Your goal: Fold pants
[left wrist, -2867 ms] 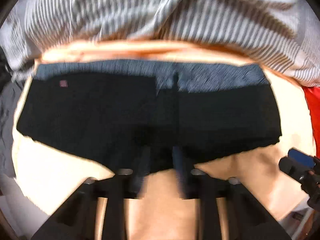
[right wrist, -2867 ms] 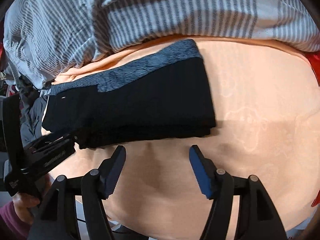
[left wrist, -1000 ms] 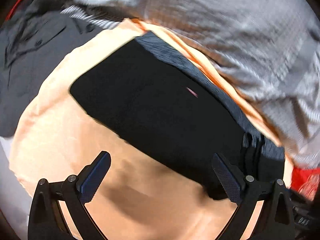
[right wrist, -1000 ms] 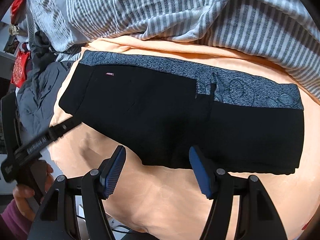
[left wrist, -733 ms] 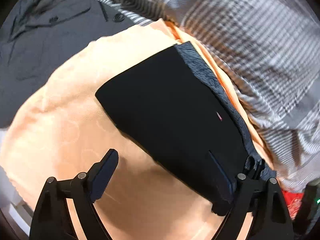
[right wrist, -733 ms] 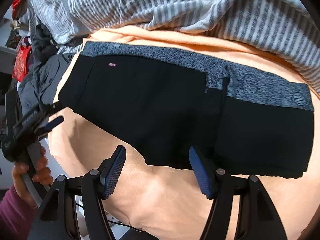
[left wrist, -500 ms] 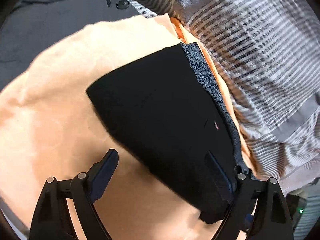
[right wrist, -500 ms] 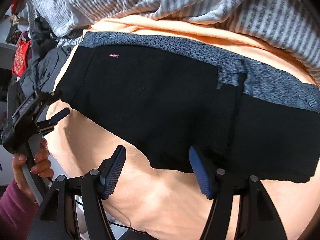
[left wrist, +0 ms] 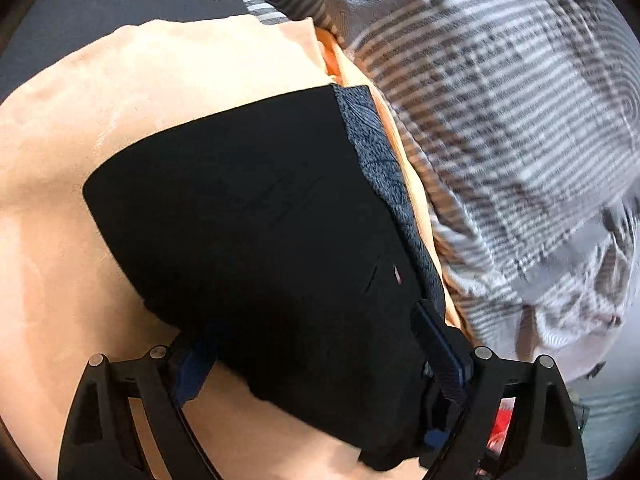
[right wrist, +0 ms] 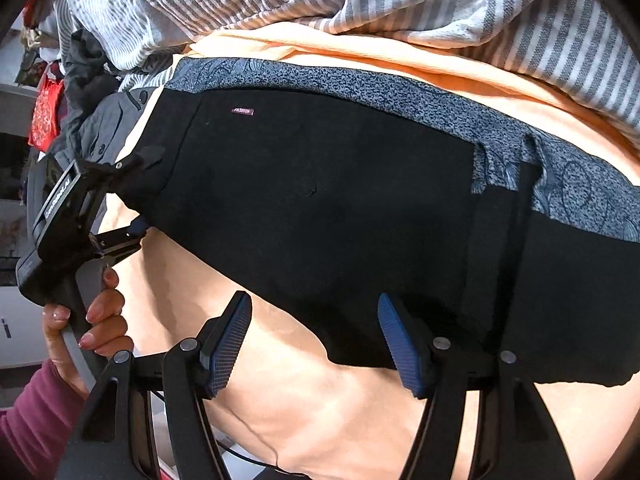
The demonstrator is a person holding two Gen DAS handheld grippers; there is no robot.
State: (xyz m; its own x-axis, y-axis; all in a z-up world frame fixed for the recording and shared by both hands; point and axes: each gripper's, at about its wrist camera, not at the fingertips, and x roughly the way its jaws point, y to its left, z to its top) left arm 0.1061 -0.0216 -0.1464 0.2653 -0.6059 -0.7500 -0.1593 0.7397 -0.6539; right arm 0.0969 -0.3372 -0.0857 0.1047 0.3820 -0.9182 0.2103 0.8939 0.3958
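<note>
Shorts (right wrist: 320,208): black, grey patterned waistband (right wrist: 360,88) at the far edge, spread flat on the orange blanket (right wrist: 304,392) of a bed — laid wide so one side can be carried across.
Left hand-held gripper (left wrist: 320,344): fingers straddling the shorts' outer side edge, cloth between them, not visibly clamped — placed to lift that side.
Right hand-held gripper (right wrist: 316,340): released, fingers spread just above the leg hem near the crotch, holding nothing.
Striped duvet (right wrist: 360,0): bunched beyond the waistband, out of the way.
Judgement: the first fold is not yet made.
</note>
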